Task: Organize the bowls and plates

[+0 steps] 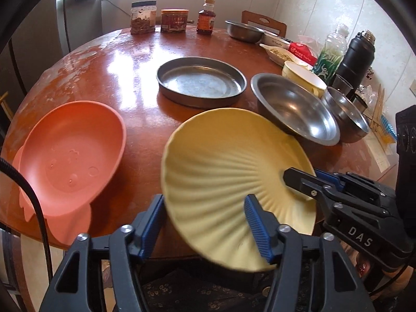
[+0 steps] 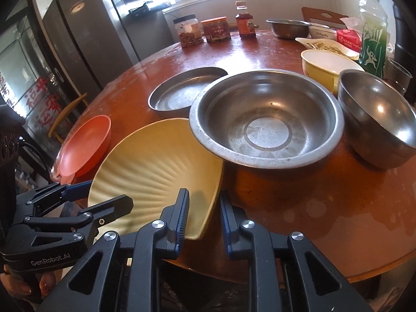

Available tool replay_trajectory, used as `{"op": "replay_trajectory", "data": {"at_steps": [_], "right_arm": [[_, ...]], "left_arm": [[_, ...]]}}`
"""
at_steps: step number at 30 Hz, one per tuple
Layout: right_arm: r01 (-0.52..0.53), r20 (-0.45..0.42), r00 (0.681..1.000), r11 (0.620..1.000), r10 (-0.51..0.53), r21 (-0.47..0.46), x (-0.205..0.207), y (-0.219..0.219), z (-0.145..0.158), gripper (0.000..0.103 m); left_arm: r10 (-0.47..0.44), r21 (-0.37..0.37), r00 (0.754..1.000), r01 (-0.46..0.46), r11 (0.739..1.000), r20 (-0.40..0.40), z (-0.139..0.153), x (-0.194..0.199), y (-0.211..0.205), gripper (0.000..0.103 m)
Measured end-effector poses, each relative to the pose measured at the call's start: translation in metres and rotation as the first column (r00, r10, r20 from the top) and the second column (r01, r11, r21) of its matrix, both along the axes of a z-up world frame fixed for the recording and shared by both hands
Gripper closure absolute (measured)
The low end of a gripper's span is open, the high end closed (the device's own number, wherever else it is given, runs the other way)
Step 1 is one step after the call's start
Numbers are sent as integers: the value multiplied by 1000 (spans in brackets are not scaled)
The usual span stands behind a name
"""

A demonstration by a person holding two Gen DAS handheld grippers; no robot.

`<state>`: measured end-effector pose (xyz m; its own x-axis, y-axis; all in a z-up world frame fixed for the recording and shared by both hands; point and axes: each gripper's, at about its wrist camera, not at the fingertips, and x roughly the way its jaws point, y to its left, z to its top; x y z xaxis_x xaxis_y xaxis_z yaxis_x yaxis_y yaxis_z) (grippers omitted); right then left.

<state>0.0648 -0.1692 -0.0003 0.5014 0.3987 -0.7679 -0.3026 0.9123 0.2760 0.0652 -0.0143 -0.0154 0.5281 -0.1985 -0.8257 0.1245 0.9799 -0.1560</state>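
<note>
A pale yellow ribbed plate (image 1: 221, 161) (image 2: 156, 166) is tilted at the table's near edge, its far rim tucked against the wide steel bowl (image 1: 293, 109) (image 2: 267, 119). My left gripper (image 1: 204, 200) (image 2: 110, 191) straddles its near-left rim, one pad on the ribbed top and the other against the underside. My right gripper (image 2: 204, 192) (image 1: 303, 175) is shut on the plate's near-right rim. An orange plastic bowl (image 1: 70, 156) (image 2: 85, 143) sits to the left. A flat round steel pan (image 1: 200, 82) (image 2: 182, 88) lies behind the plate.
On the round brown table (image 1: 124, 59), a deep steel bowl (image 2: 377, 119) and a yellow cup (image 2: 327, 65) stand right of the wide bowl. Jars, a sauce bottle, another steel bowl, a green bottle and a black flask line the far and right side.
</note>
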Motion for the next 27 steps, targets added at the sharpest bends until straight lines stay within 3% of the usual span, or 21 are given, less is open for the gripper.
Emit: {"op": "replay_trajectory", "data": {"at_steps": [12,27], "right_arm": [[-54,18,998,998,54,11,-4,13,9,85],[-172,107,979,985,171,3,6,78,39,84]], "left_arm": [[28,-1,998,-28,1000,56,18,-18,15,49],[178,-32,976,-176,984,124,40,-39,75,49]]}}
